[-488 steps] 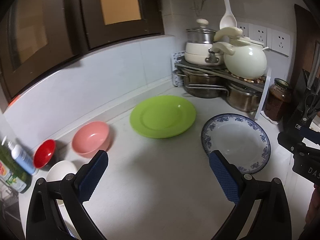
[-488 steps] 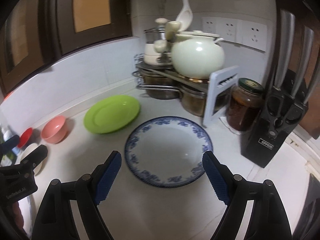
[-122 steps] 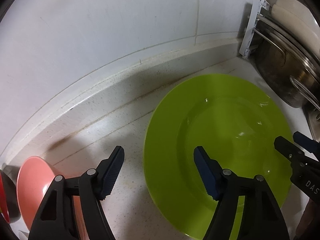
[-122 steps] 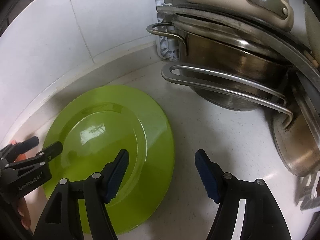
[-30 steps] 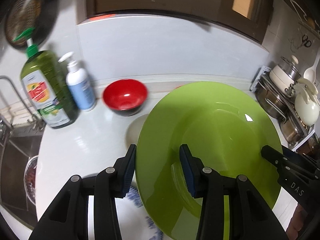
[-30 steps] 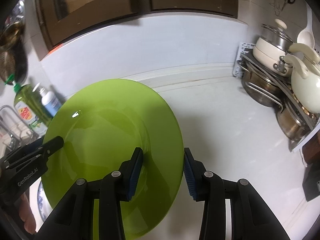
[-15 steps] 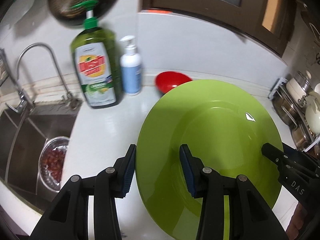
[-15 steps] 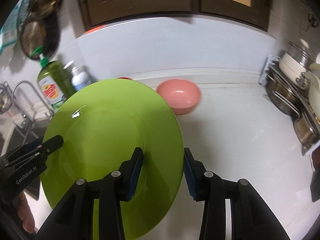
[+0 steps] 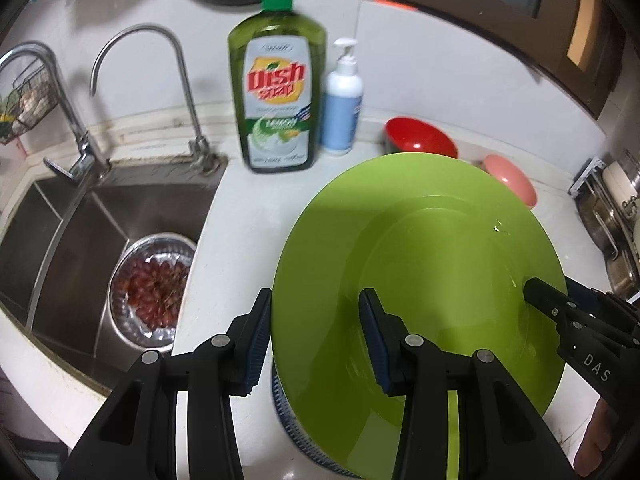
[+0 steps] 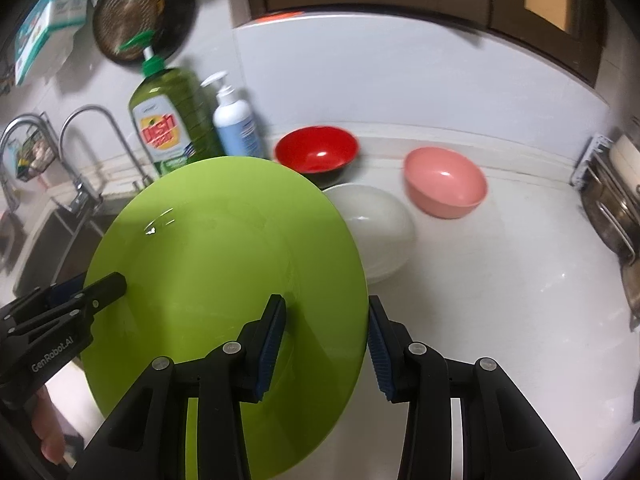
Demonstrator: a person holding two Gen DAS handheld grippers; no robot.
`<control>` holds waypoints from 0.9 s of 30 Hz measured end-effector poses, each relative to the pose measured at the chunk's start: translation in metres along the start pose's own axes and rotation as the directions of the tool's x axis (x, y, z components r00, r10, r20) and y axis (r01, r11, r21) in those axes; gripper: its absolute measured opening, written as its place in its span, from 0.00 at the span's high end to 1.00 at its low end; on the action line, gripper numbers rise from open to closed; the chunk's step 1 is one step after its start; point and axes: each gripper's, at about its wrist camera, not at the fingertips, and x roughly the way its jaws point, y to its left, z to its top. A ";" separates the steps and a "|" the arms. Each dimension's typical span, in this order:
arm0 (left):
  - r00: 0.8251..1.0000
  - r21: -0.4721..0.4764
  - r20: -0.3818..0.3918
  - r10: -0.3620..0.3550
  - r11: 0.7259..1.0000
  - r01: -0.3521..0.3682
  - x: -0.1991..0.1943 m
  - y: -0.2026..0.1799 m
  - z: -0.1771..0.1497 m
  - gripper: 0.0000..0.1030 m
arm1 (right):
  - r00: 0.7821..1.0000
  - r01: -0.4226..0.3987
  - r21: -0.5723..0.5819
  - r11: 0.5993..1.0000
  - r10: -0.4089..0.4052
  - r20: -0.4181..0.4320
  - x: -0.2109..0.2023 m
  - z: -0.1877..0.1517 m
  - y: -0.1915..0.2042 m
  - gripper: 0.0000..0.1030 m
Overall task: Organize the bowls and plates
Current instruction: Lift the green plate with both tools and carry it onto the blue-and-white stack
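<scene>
Both grippers hold the green plate in the air over the counter, one on each rim. My left gripper is shut on its left rim. My right gripper is shut on its right rim; the plate also fills the right wrist view. The blue-patterned plate lies just under the green one, only its edge showing. A red bowl, a white bowl and a pink bowl stand on the counter behind.
A sink with a metal colander of red fruit lies to the left. A dish soap bottle and a white pump bottle stand by the wall. Pots on a rack stand at the far right.
Both grippers have carried the green plate leftward along the counter, toward the sink. The sink and soap bottle have come into view, and the blue-patterned plate's edge now shows under it.
</scene>
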 end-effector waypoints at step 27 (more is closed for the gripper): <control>0.978 0.000 -0.207 0.005 1.000 -0.005 0.071 0.014 -0.051 0.58 | 0.975 -0.001 -0.015 1.000 -0.003 -0.223 0.068 -0.055 0.020 0.60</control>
